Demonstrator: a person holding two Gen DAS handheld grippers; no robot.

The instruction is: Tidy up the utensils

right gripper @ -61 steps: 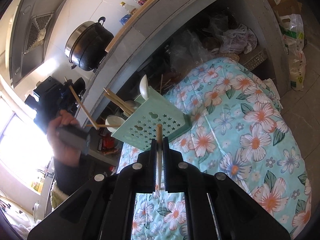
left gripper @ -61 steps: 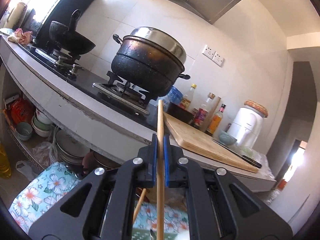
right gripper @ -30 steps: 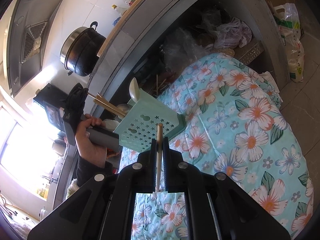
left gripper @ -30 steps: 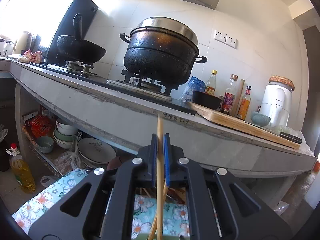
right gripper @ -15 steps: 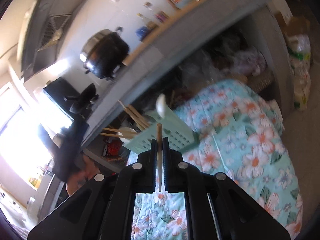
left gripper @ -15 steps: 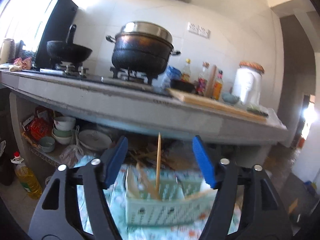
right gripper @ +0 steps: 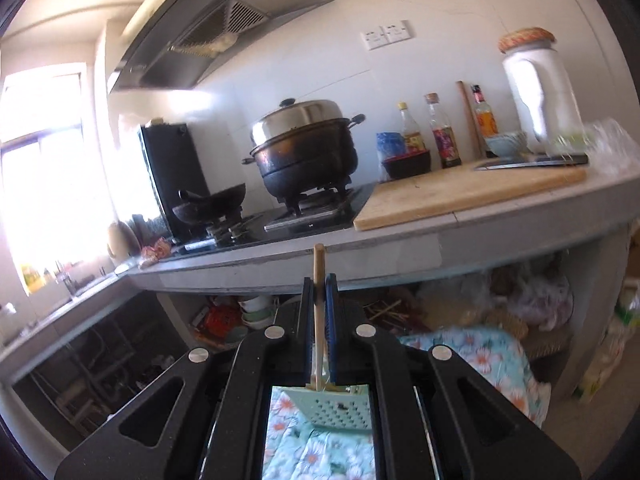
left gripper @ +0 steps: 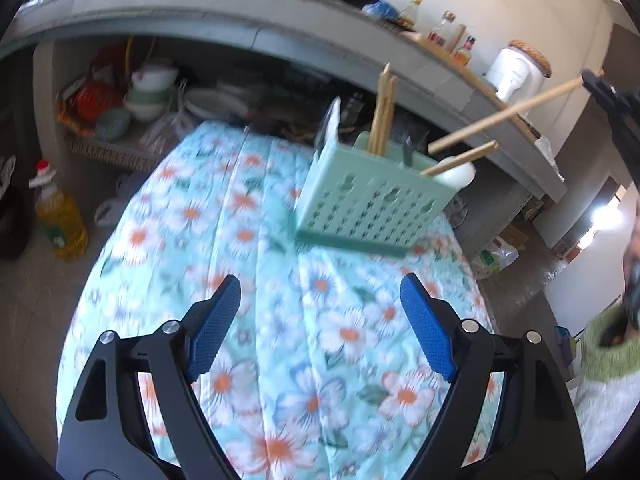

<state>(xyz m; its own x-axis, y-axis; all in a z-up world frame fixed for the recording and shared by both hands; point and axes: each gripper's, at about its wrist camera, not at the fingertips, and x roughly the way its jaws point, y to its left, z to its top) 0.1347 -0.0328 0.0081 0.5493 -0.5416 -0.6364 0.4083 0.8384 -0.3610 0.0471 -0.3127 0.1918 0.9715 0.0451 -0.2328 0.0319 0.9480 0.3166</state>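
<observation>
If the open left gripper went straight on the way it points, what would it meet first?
Probably the flowered cloth just short of the green utensil holder; the left gripper has nothing between its jaws. Depth is hard to judge.

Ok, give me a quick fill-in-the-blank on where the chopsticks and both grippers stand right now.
1. The left gripper has just been opening, and between its fingers there is ____.
2. The right gripper is shut on a single ____.
3. The green holder stands on a tablecloth printed with ____.
4. Two chopsticks stand nearly upright in the ____ holder.

Missing words: nothing; chopstick; flowers; green
</observation>
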